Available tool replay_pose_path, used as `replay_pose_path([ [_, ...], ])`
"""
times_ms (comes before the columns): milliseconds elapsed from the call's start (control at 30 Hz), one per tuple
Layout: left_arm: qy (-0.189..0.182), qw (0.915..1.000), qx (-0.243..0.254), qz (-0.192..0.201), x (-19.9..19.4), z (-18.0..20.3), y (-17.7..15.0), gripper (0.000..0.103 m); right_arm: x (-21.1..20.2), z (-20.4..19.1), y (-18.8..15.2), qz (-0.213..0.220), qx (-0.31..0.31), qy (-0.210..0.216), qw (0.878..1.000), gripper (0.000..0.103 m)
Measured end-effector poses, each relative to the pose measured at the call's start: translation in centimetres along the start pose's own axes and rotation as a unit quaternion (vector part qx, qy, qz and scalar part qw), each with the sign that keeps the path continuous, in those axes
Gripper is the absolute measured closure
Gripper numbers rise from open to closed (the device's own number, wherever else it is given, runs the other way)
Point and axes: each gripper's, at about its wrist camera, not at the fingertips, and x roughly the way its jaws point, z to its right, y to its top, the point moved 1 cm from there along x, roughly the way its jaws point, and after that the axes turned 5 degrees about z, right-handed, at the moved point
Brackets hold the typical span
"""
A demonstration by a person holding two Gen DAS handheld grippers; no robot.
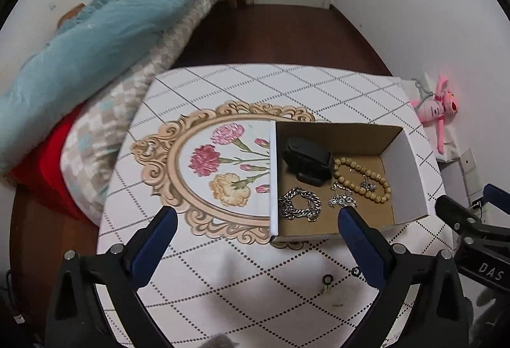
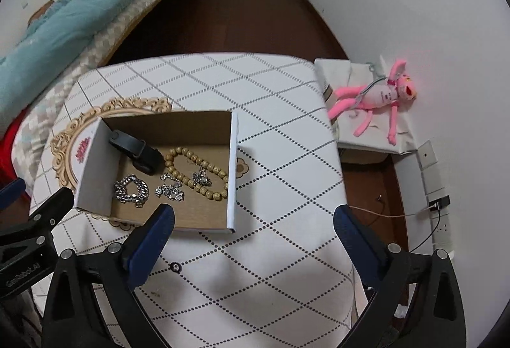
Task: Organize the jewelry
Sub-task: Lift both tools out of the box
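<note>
An open cardboard box (image 1: pixel 411 176) (image 2: pixel 234 169) stands on the table. Inside lie a black watch (image 1: pixel 307 161) (image 2: pixel 137 153), a silver chain bracelet (image 1: pixel 299 204) (image 2: pixel 132 190), a beige bead bracelet (image 1: pixel 363 179) (image 2: pixel 197 169) and small silver pieces (image 1: pixel 342 198) (image 2: pixel 170 190). Two small black rings (image 1: pixel 327 278) (image 1: pixel 356 271) lie on the cloth in front of the box; one shows in the right wrist view (image 2: pixel 175 267). My left gripper (image 1: pixel 256 220) is open and empty above the table, in front of the box. My right gripper (image 2: pixel 253 217) is open and empty, to the right of the box.
The table (image 1: pixel 223 284) (image 2: pixel 287 156) has a white diamond-pattern cloth with a flower medallion (image 1: pixel 223 163). A bed with blue bedding (image 1: pixel 95 39) is at the left. A pink plush toy (image 2: pixel 376 99) lies on a low box at the right, near wall sockets (image 2: pixel 440 204).
</note>
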Motion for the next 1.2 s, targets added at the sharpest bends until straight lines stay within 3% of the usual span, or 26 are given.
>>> replay_pose_path([
  [467,-0.012,0.9976,0.001,0.069,-8.1,0.0,0.1,0.0,-8.6,1.1,-0.7,0.083,0.017,-0.01,0.996,0.002],
  [767,-0.016,0.9963,-0.001,0.085,-10.7,0.3,0.4,0.0,-11.7,1.5,-0.8,0.102,0.033,0.008,0.994,0.002],
  [900,0.003,0.9971,-0.001,0.077,-9.5,0.1,-0.4,0.0,-10.4,1.3,-1.6,0.077,0.04,0.03,0.996,0.002],
  [1100,0.022,0.9996,-0.003,0.016,-3.8,-1.1,-3.7,0.0,-4.1,-0.4,-4.6,0.003,0.045,0.069,0.997,0.004],
  [1200,0.028,0.9993,-0.006,-0.026,-0.7,-1.8,-5.8,0.0,-0.5,-1.8,-6.2,-0.032,0.045,0.094,0.994,0.022],
])
